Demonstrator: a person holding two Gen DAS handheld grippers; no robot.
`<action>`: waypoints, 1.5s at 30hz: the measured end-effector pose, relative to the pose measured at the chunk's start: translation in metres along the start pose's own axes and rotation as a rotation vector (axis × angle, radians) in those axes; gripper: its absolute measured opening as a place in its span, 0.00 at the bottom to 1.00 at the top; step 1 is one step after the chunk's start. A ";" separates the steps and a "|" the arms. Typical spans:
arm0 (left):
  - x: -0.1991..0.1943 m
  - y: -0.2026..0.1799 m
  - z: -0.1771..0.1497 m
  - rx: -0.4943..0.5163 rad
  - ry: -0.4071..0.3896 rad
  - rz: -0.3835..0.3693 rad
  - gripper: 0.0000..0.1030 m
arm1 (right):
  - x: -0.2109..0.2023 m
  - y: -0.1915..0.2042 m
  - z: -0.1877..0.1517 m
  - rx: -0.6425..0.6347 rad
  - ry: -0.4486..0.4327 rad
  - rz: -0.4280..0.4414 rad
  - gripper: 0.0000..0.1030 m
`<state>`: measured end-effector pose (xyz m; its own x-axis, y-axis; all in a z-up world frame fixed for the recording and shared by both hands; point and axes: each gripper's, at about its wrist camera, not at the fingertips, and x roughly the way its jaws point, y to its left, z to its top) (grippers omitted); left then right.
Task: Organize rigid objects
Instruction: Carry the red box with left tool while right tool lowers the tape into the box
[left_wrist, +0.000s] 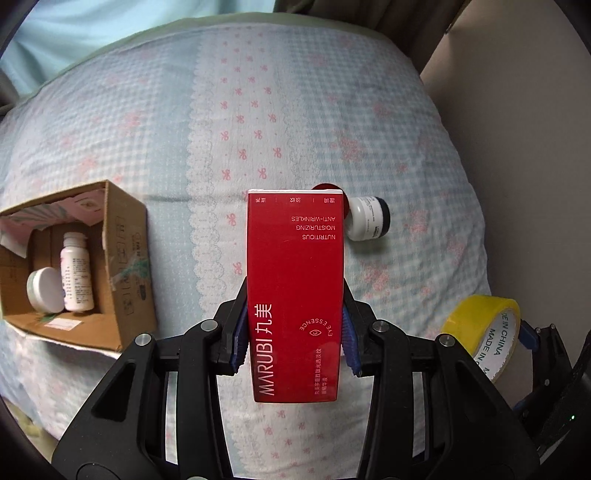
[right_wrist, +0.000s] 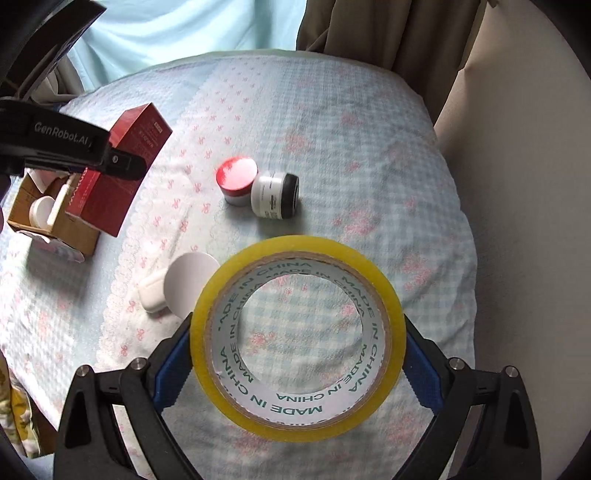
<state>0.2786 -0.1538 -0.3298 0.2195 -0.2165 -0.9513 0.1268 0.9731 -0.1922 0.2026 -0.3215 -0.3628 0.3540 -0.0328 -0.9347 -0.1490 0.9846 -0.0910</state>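
In the left wrist view, the left claw (left_wrist: 295, 328) clamps the red box (left_wrist: 295, 295) above the bed (left_wrist: 166, 140), with the cardboard box (left_wrist: 122, 258) at the bed's left edge. In the right wrist view, the right claw (right_wrist: 297, 345) grips the yellow tape roll (right_wrist: 295, 424) over the bed's near edge; a red-lidded jar (right_wrist: 236, 179) seems to touch a white jar (right_wrist: 273, 197) mid-bed.

Soft, even daylight. Faint shadow under the cardboard box (left_wrist: 74, 266). Glare on the red lid (right_wrist: 236, 173). Heavy fisheye bending, dark corners. Bedspread (left_wrist: 147, 147) slightly blurred toward edges.
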 end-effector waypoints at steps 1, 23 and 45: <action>-0.017 0.002 -0.004 -0.008 -0.018 -0.005 0.36 | -0.016 0.003 0.001 0.003 -0.013 -0.001 0.94; -0.219 0.147 -0.061 -0.138 -0.258 -0.002 0.36 | -0.184 0.128 0.062 0.009 -0.183 0.110 0.94; -0.186 0.373 -0.043 0.002 -0.106 -0.022 0.36 | -0.124 0.344 0.131 0.299 -0.005 0.255 0.94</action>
<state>0.2436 0.2532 -0.2351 0.3173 -0.2452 -0.9161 0.1348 0.9679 -0.2123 0.2280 0.0439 -0.2335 0.3449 0.2191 -0.9127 0.0429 0.9677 0.2485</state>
